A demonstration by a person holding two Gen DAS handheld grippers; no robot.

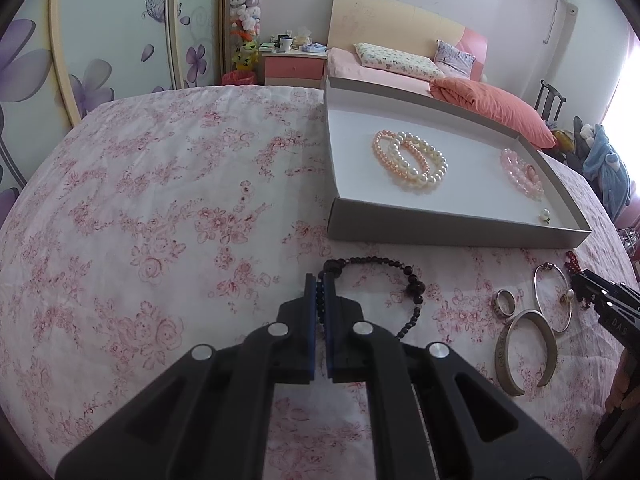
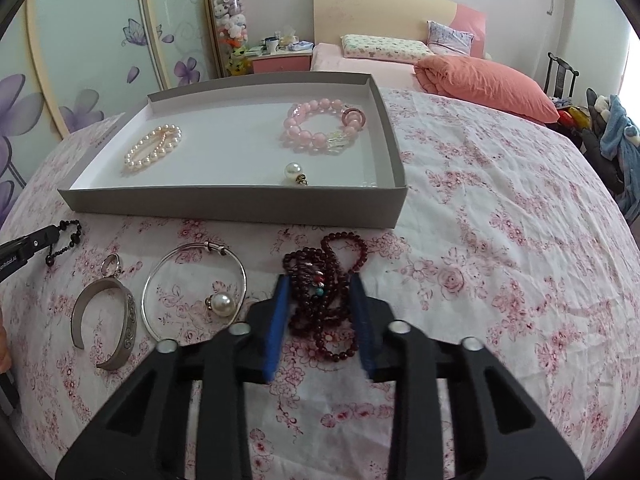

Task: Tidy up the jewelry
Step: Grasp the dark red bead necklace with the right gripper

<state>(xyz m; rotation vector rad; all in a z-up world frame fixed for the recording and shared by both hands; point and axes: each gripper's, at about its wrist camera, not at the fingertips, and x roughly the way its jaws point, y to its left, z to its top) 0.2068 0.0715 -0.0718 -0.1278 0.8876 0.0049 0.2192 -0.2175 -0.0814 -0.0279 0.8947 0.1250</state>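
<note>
L gripper (image 1: pixel 320 280), lower centre of its view, pinches the dark bead strand (image 1: pixel 400 276) w/ tray (image 1: pixel 440 228) up & to the right, while R gripper (image 2: pixel 320 284), fingers spread, straddles the red bead pile (image 2: pixel 324 280) directly below tray's near wall (image 2: pixel 240 206).

A home bedroom is shown: a bed (image 1: pixel 384 76) with pillows (image 1: pixel 394 60) at the far side, a nightstand (image 1: pixel 294 66) to its left.
</note>
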